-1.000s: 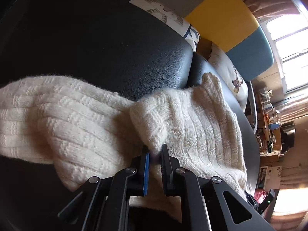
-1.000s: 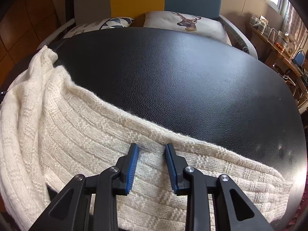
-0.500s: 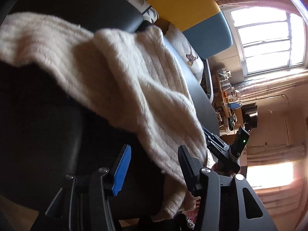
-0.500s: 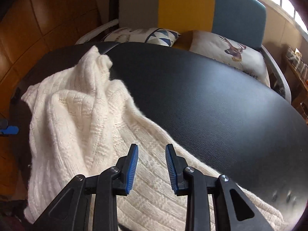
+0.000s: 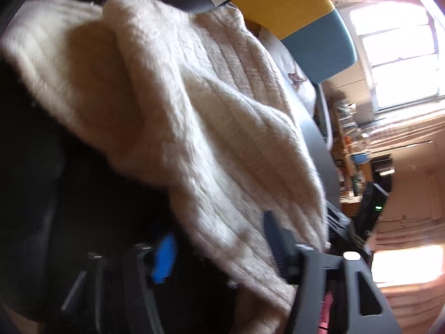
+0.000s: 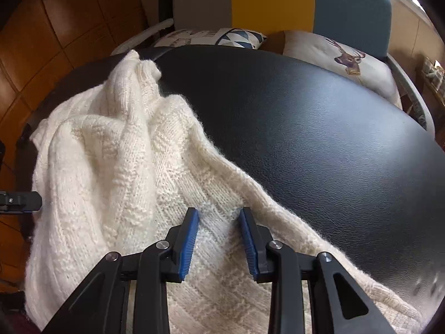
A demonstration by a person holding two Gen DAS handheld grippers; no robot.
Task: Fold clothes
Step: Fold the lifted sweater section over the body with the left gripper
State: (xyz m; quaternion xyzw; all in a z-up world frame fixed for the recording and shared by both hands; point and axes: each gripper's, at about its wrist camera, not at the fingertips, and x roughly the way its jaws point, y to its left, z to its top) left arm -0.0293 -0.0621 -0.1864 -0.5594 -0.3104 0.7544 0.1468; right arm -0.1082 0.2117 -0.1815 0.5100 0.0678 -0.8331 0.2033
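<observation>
**Cream knit sweater bunched on a black table, both grippers over it**

Here, a cream ribbed knit sweater (image 6: 116, 167) is seen lying on a round black leather-textured table (image 6: 319, 139). In the right wrist view the garment is heaped from about 10 o'clock down to 6 o'clock, with a thinner band of knit trailing along the table's near edge toward 4 o'clock. A raised fold is found at 11 o'clock, close to the table's far rim.

The right gripper (image 6: 218, 239) is held low over the sweater at 6 o'clock. Its blue-padded fingers (image 6: 189, 239) are spread apart, with flat knit visible in the gap between them; no cloth is pinched.

In the left wrist view, which is blurred, the sweater (image 5: 180, 105) fills the frame from 10 o'clock to 5 o'clock and drapes over the table's edge. The left gripper (image 5: 219, 247) is seen at 6 o'clock, its jaws parted and having just been closing. A hanging fold of the sweater lies between them, against the dark finger at 5 o'clock, while the blue pad (image 5: 164, 256) at 7 o'clock stands clear of the cloth.

Beyond the table, at 12 o'clock, a sofa with grey, yellow and teal back panels (image 6: 272, 0) is seen, bearing a deer-print cushion (image 6: 339, 55) and a triangle-patterned cushion (image 6: 219, 37). A bright window (image 5: 395, 55) is visible at 2 o'clock in the left view.
</observation>
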